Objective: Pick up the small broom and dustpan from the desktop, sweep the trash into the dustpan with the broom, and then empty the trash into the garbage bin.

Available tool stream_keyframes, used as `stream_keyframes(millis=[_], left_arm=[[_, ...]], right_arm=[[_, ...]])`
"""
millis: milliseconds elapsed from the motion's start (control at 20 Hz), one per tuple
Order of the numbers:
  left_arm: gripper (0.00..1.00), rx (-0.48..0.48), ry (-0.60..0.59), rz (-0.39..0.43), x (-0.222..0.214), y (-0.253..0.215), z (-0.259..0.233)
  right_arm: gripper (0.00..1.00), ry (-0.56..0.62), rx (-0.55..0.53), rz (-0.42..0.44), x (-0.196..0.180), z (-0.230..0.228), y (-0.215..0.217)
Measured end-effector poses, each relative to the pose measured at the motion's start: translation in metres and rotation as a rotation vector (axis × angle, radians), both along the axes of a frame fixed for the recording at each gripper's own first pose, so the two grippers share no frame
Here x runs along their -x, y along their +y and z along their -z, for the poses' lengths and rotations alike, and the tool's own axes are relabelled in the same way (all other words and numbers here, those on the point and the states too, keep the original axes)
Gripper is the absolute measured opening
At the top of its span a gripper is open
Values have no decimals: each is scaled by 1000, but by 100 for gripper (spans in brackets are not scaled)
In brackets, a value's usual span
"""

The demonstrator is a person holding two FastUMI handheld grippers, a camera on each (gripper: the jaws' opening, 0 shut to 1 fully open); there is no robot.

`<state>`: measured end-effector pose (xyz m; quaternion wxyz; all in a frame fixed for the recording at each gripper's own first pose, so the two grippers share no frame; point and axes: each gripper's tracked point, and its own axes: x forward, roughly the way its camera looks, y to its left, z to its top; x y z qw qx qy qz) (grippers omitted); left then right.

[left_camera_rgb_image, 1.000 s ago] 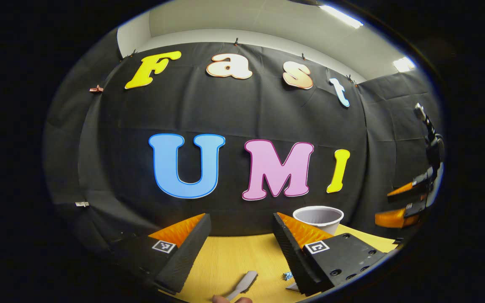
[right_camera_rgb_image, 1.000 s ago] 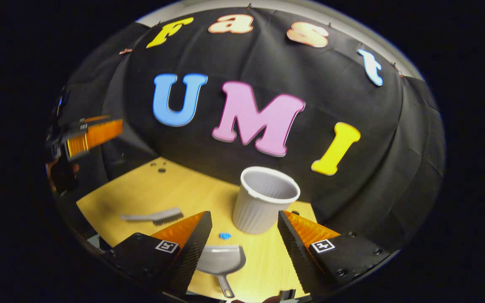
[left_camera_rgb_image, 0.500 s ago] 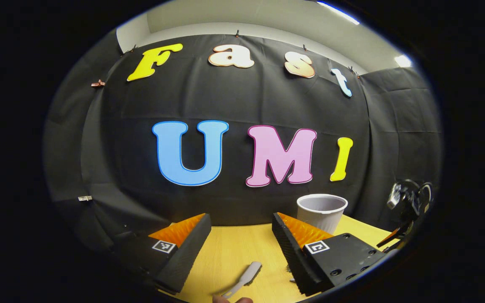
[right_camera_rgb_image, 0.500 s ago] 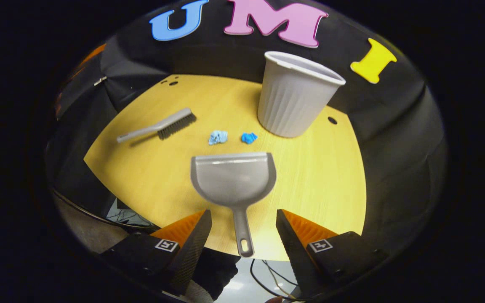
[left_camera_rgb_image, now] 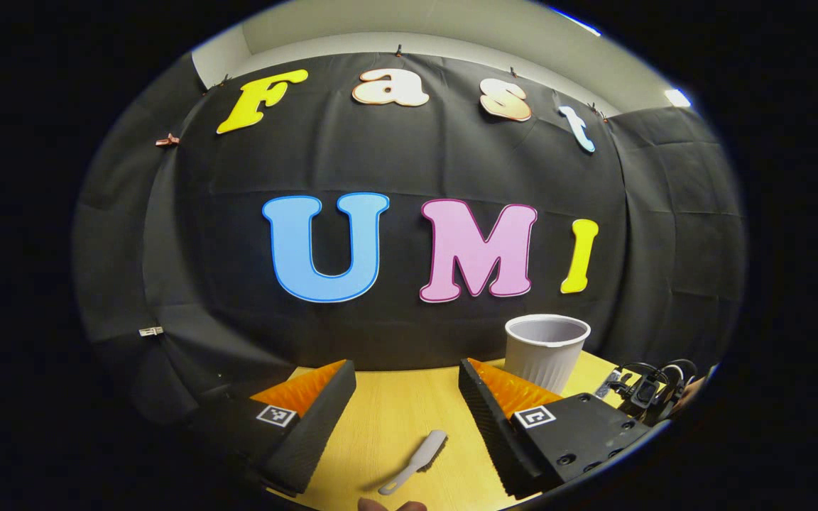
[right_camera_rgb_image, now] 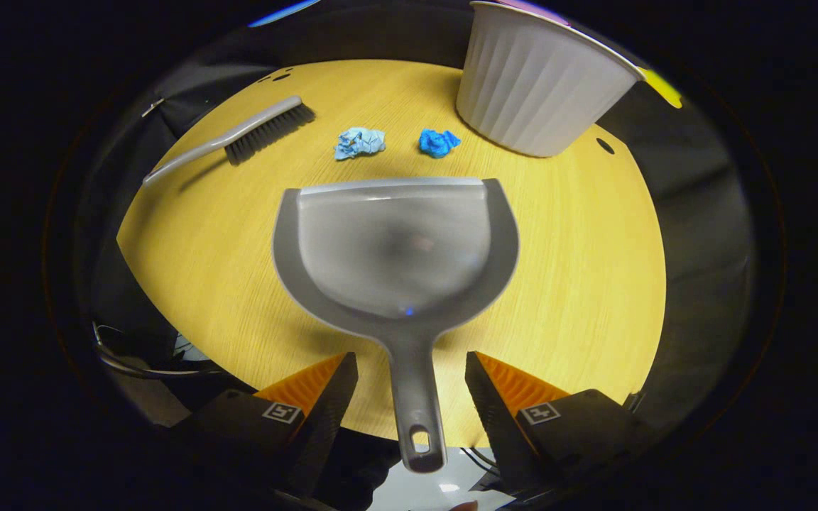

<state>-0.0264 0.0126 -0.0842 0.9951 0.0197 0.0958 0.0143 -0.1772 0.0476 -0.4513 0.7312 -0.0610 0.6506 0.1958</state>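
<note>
1. The right gripper (right_camera_rgb_image: 409, 397) is hovering with its fingers apart, one on each side of the dustpan (right_camera_rgb_image: 395, 248) handle and not touching it. The pan is lying flat on the table (right_camera_rgb_image: 579, 284), straight ahead of the fingers.
2. The left gripper (left_camera_rgb_image: 405, 404) is also holding its fingers apart, gripping nothing. The broom (left_camera_rgb_image: 416, 461) is lying on the table between and below them.
3. Two blue scraps (right_camera_rgb_image: 359, 142) are sitting just beyond the pan's lip; the bin (right_camera_rgb_image: 537, 85) is standing farther off, to the right.
4. Risk: the handle end is overhanging the table edge, so closing off-centre could be tipping or spinning the pan.
5. Risk: pushing forward while grasping could be shoving the pan into the scraps and scattering them.
6. Risk: the broom handle looks thin and flat, so the left fingers may be scraping the table before catching it.
</note>
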Motion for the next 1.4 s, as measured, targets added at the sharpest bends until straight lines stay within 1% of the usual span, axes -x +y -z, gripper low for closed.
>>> stream_keyframes(millis=[150, 400, 550, 600, 700, 850, 900, 950, 1050, 1100, 1200, 1250, 1400], left_arm=[[95, -5, 14, -6, 2, 0, 5], [96, -24, 21, -14, 3, 1, 6], [96, -35, 25, -24, 2, 5, 9], [96, -33, 31, -26, -1, 5, 10], [95, -30, 44, -28, -3, 4, 16], [96, -28, 92, -5, -6, -1, 33], [96, -23, 119, 17, -8, -5, 41], [96, -23, 154, 35, -9, -8, 54], [96, -31, 244, 71, -10, -11, 82], [96, -31, 307, 94, -10, -13, 102], [95, -22, 460, 144, -9, -18, 145], [95, -18, 536, 162, -8, -19, 168], [96, -39, 718, 212, -8, -16, 229]], right_arm=[[94, 26, -10, 0, -5, 13, 12], [91, 56, 11, -40, -9, 31, 17], [79, 93, -30, -15, -8, 33, 24], [72, 111, -35, -4, -6, 33, 23], [69, 123, -32, -12, -5, 35, 20], [69, 137, -24, -31, -4, 33, 23], [63, 140, -22, -33, -3, 34, 24], [70, 145, -19, -25, -4, 34, 23], [66, 146, -18, -14, -5, 31, 21], [45, 144, -18, -12, -5, 33, 20], [34, 133, -22, -21, -5, 35, 21], [40, 133, -19, -20, -5, 36, 21], [39, 136, -18, -12, -5, 36, 22]])
